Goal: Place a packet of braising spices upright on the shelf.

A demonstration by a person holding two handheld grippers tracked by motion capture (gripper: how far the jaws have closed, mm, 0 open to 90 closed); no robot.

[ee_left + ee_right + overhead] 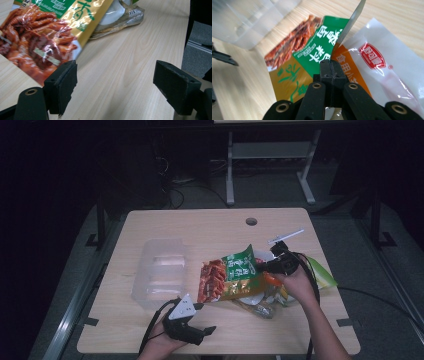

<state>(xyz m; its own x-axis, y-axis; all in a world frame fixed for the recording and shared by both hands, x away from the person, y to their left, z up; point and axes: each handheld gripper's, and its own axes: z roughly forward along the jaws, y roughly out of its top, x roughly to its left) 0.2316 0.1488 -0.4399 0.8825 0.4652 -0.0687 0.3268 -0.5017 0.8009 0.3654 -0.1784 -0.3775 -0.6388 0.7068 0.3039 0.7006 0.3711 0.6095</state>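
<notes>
Lab or test room, dimly lit. Pale wood tabletop (210, 227) with a cable hole (251, 221) is set on grey carpet (270, 187). Metal frame legs (230, 170) and loose cables (175, 195) are seen behind it, in the dark.

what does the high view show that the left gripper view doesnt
High view alone: the clear plastic box on the table, the right gripper shut on the edge of the snack bag, and the person's forearms coming in from below. Left gripper view alone: a close look at the left gripper, jaws wide apart with bare wood between them, just short of the bag. Both share the red, green and yellow snack bag, the pale packets beside it and the wooden tabletop.
</notes>
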